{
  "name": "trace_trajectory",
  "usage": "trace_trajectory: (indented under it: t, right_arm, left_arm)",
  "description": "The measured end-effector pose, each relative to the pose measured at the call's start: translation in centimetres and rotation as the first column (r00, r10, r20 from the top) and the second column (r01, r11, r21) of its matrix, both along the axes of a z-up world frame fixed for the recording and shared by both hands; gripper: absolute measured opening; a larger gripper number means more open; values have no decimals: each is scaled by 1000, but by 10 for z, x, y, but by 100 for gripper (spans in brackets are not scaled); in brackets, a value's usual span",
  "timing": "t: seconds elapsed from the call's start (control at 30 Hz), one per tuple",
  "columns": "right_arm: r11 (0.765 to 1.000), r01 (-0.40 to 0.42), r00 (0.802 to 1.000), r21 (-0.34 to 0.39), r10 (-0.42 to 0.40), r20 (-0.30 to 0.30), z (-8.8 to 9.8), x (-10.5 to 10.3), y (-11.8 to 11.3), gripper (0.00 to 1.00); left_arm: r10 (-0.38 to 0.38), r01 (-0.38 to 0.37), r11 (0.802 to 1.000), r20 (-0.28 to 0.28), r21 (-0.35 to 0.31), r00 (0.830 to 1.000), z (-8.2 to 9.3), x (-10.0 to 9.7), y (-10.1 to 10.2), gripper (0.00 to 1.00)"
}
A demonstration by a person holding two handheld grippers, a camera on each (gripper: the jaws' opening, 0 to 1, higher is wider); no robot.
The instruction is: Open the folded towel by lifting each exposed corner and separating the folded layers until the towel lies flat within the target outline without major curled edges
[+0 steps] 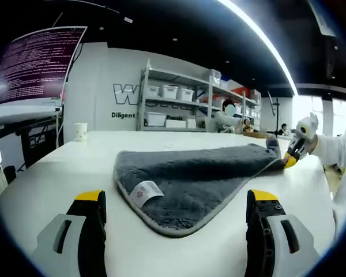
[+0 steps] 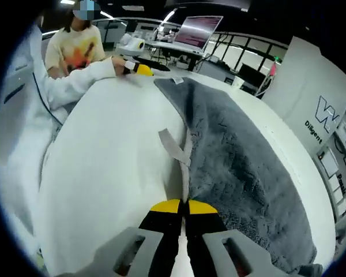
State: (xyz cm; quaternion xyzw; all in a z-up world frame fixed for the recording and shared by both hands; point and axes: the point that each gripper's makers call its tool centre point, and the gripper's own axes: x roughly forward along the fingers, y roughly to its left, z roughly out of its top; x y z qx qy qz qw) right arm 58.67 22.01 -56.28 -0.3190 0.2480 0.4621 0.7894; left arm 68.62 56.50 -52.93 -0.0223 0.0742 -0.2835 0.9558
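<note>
While the left gripper point(image 1: 176, 210) gapes wide before the towel point(image 1: 190, 179) — label point(image 1: 145, 192) showing — the right gripper point(image 2: 181, 206) pinches its edge.

Bare table point(image 1: 57, 173) surrounds the towel point(image 1: 202, 179); only a paper cup point(image 1: 80, 131) stands far off.

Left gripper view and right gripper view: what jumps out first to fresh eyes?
The grey towel sprawls across the white table, its label facing up near the front corner. The right gripper is shut on the towel's edge. The left gripper is open, short of the towel.
</note>
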Motion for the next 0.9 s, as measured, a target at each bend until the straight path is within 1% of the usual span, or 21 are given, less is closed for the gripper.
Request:
trace_trajectory:
  t: [0.13, 0.37, 0.53, 0.6, 0.63, 0.8, 0.9]
  right_arm:
    - [1000, -1, 1000, -10, 0, -19, -1, -9, 2, 0]
    - [1000, 0, 999, -26, -1, -41, -3, -18, 1, 0]
    - [999, -3, 999, -38, 1, -48, -5, -21, 0, 0]
    - [999, -10, 999, -38, 8, -45, -5, -21, 0, 0]
    - [999, -26, 999, -39, 25, -35, -5, -22, 0, 0]
    - [999, -43, 999, -17, 43, -17, -2, -22, -3, 0]
    - [999, -33, 999, 28, 34, -13, 6, -23, -5, 0]
  left_arm:
    - [1, -1, 1000, -1, -4, 1000, 0, -1, -1, 99]
    - [4, -4, 1000, -2, -19, 1000, 0, -1, 0, 99]
    - [4, -4, 1000, -4, -24, 1000, 0, 0, 1, 99]
    - [5, -5, 1000, -4, -25, 1000, 0, 0, 1, 99]
    - [5, -5, 1000, -4, -28, 1000, 1, 0, 1, 99]
    - [7, -7, 999, -3, -36, 1000, 1, 1, 2, 99]
    - [6, -6, 999, -5, -40, 1000, 1, 1, 2, 99]
